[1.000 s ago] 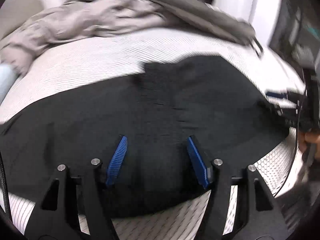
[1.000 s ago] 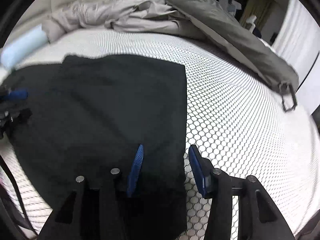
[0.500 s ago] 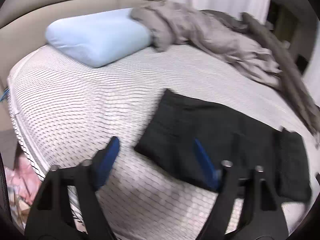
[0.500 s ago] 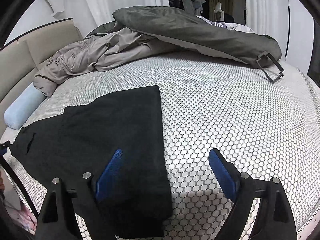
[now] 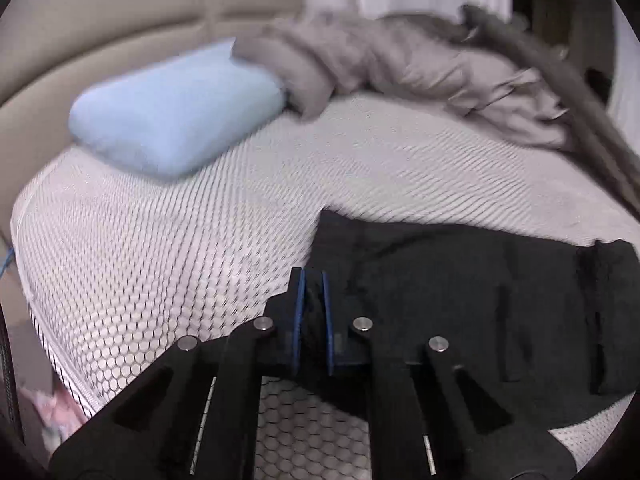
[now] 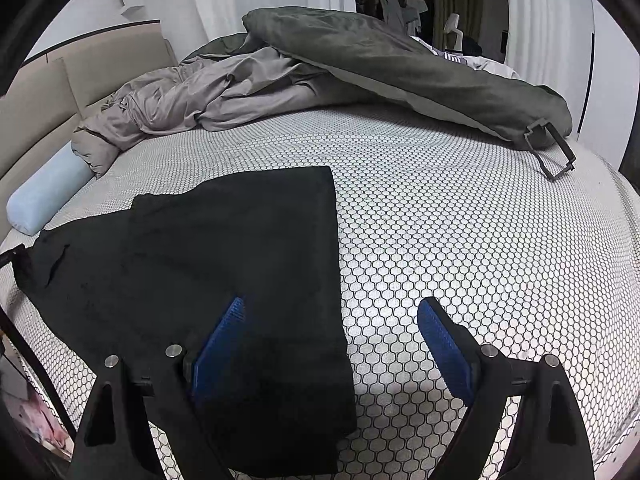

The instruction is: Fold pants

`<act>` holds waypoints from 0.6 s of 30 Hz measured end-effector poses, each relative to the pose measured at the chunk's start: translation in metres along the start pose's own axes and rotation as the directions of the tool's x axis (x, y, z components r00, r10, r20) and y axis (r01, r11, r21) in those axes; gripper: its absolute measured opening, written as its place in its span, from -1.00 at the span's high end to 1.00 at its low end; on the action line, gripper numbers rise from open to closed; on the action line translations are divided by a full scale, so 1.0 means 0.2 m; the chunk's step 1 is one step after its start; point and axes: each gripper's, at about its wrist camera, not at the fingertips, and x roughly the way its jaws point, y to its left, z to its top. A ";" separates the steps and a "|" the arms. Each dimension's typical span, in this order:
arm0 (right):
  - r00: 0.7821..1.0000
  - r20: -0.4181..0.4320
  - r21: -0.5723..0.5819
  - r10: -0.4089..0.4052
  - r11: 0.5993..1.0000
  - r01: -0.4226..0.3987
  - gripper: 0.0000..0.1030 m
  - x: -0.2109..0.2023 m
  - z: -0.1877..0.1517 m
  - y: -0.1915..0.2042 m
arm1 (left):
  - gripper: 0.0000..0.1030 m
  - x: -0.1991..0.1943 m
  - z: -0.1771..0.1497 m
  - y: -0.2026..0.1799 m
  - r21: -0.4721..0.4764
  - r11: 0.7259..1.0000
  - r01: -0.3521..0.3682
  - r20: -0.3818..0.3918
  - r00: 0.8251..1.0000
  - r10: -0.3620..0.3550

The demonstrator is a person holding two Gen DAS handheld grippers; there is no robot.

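Note:
Black pants (image 6: 220,240) lie flat on the honeycomb-patterned mattress (image 6: 460,220), partly folded over themselves. In the left wrist view the pants (image 5: 460,280) stretch away to the right. My left gripper (image 5: 312,274) is shut at their left end, with dark fabric pinched between the blue pads. My right gripper (image 6: 333,302) stands wide open over the pants' right edge. Its left finger is above the cloth and its right finger above bare mattress, with nothing gripped.
A light blue pillow (image 5: 172,116) lies against the beige headboard (image 5: 100,20). A crumpled grey duvet (image 6: 224,92) and a dark green blanket (image 6: 400,60) with a strap buckle (image 6: 554,156) fill the far side. The mattress drops off at the left edge (image 5: 40,300).
My left gripper swung along the pants to the end near the pillow and closed on the fabric. My right gripper opened wider over the pants' right edge.

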 end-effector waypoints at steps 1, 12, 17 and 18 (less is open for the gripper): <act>1.000 -0.002 0.001 0.000 1.000 0.000 -0.73 0.00 0.00 0.00 | 0.86 0.03 -0.01 0.02 -0.013 1.000 -0.016 -0.022 1.000 0.016; 1.000 0.005 -0.002 0.016 1.000 -0.016 -0.73 -0.03 0.00 -0.01 | 0.08 -0.18 -0.16 0.26 -0.237 0.958 0.164 -0.102 0.976 -0.192; 1.000 0.007 -0.009 0.019 1.000 -0.019 -0.73 -0.03 0.00 0.00 | 0.08 0.00 -0.19 0.22 -0.359 0.879 0.313 -0.180 0.901 -0.394; 1.000 0.006 -0.011 0.021 1.000 -0.021 -0.73 -0.03 0.00 0.00 | 0.08 0.07 -0.20 0.21 -0.385 0.871 0.306 -0.189 0.897 -0.399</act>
